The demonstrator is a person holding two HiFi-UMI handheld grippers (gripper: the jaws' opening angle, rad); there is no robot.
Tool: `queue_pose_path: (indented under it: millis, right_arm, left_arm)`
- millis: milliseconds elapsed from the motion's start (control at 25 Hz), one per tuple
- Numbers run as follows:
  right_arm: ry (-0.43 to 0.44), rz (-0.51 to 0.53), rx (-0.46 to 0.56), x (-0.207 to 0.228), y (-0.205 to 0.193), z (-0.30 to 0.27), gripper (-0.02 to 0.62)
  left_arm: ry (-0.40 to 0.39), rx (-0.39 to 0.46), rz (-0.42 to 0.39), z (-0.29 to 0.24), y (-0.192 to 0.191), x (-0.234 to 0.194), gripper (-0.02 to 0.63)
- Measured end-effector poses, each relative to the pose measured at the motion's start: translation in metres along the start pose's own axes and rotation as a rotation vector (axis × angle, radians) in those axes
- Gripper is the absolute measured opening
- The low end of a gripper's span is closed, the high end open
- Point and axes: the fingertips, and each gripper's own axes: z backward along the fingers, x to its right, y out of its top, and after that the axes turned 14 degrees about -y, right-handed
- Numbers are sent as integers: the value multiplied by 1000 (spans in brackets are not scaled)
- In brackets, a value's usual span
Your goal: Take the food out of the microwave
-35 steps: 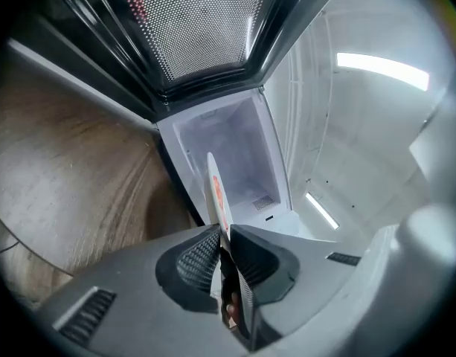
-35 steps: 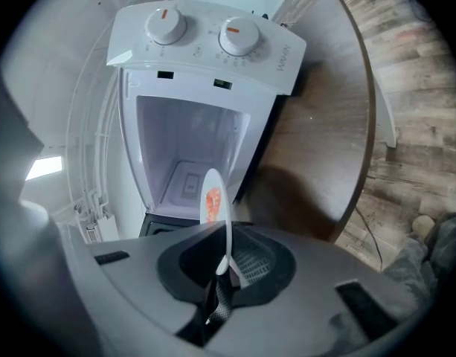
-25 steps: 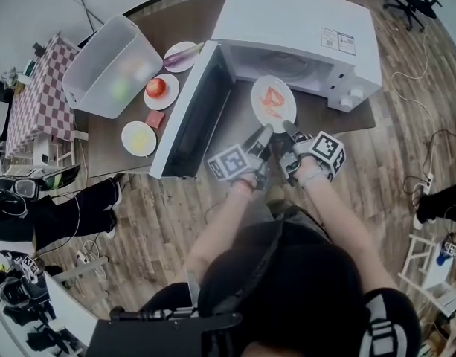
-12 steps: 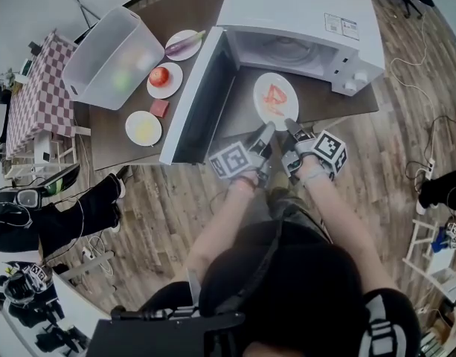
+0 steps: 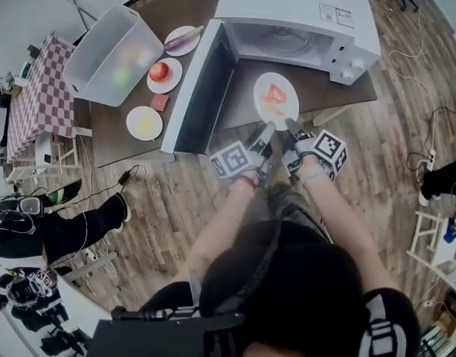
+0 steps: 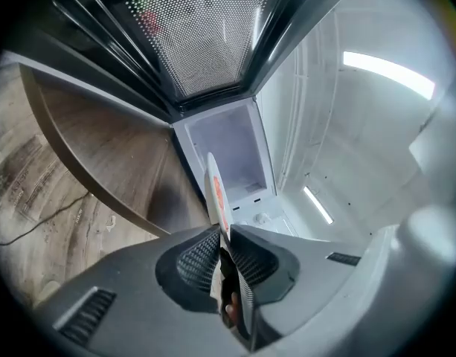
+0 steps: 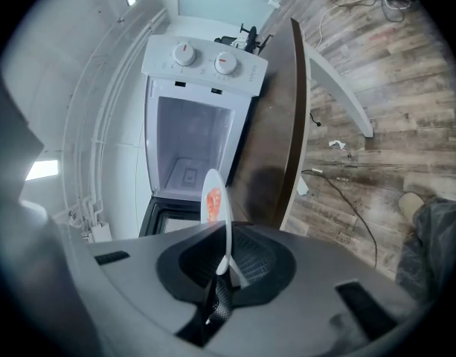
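A white plate [image 5: 276, 99] with red food [image 5: 274, 95] on it hangs in front of the open white microwave [image 5: 302, 13], over the brown table's front part. My left gripper [image 5: 266, 131] is shut on the plate's near rim, and my right gripper [image 5: 290, 127] is shut on the same rim just to the right. In the left gripper view the plate [image 6: 215, 192] shows edge-on between the pads. The right gripper view also has the plate [image 7: 215, 199] edge-on, with the empty microwave cavity [image 7: 187, 151] beyond it.
The microwave door [image 5: 200, 91] stands open to the left of the plate. Left of it on the table [image 5: 112, 143] are a plate with a red fruit [image 5: 162, 73], a plate with yellow food [image 5: 144, 123], a purple vegetable [image 5: 181, 42] and a clear bin [image 5: 108, 56]. A person sits at the far left.
The plate has come out of the microwave mouth toward me, held by both grippers, and the microwave now lies farther away in the head view.
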Motion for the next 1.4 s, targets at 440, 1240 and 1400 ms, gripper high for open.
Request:
queue_pose_path:
  millis: [440, 1240, 1400]
  right_arm:
    - [-3, -17, 34, 11, -17, 23, 17]
    - [3, -54, 82, 33, -39, 58, 17]
    - [8, -55, 76, 34, -42, 63, 17]
  left_arm:
    - [-19, -32, 10, 18, -18, 12, 44]
    - [-48, -97, 3, 42, -51, 27, 44]
    - [-49, -89, -5, 46, -55, 30, 44]
